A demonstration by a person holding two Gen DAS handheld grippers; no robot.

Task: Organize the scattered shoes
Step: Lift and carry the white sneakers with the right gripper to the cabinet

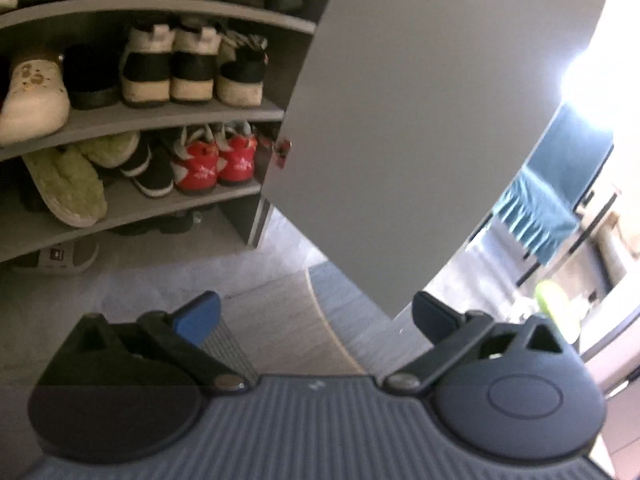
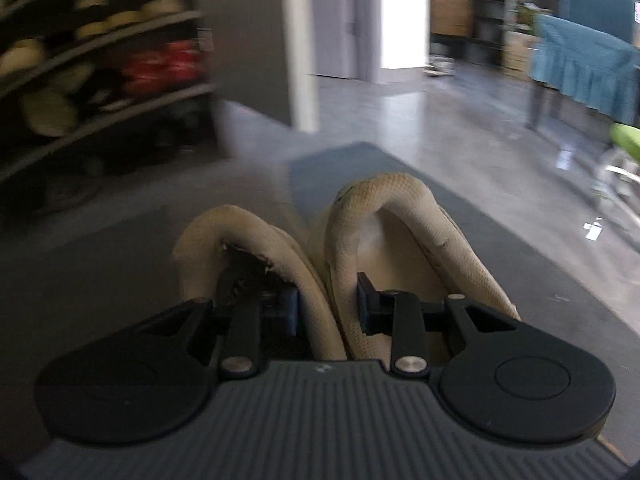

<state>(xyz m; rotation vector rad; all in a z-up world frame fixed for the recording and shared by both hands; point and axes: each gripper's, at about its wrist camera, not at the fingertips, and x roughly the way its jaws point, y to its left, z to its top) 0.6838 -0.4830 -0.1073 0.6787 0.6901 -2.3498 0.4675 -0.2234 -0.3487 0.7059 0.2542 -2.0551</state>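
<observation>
My right gripper (image 2: 327, 306) is shut on a pair of cream shoes. One finger sits inside the left shoe (image 2: 256, 228) and the other inside the right shoe (image 2: 400, 196), pinching their touching inner walls together. The pair hangs above a dark grey mat (image 2: 500, 240). The left shoe's heel lining is torn. My left gripper (image 1: 314, 308) is open with nothing between its blue pads, facing the shoe cabinet (image 1: 180, 114). Its shelves hold red sneakers (image 1: 216, 160), green slippers (image 1: 68, 184) and white-and-black sneakers (image 1: 172, 68). The same cabinet (image 2: 100, 60) shows blurred at the left of the right wrist view.
The cabinet's grey door (image 1: 420, 120) stands swung open on the right of the shelves. A slide sandal (image 1: 60, 258) lies on the floor under the lowest shelf. A table with a blue cloth (image 2: 588, 72) and a green seat (image 2: 628, 140) stand at the far right.
</observation>
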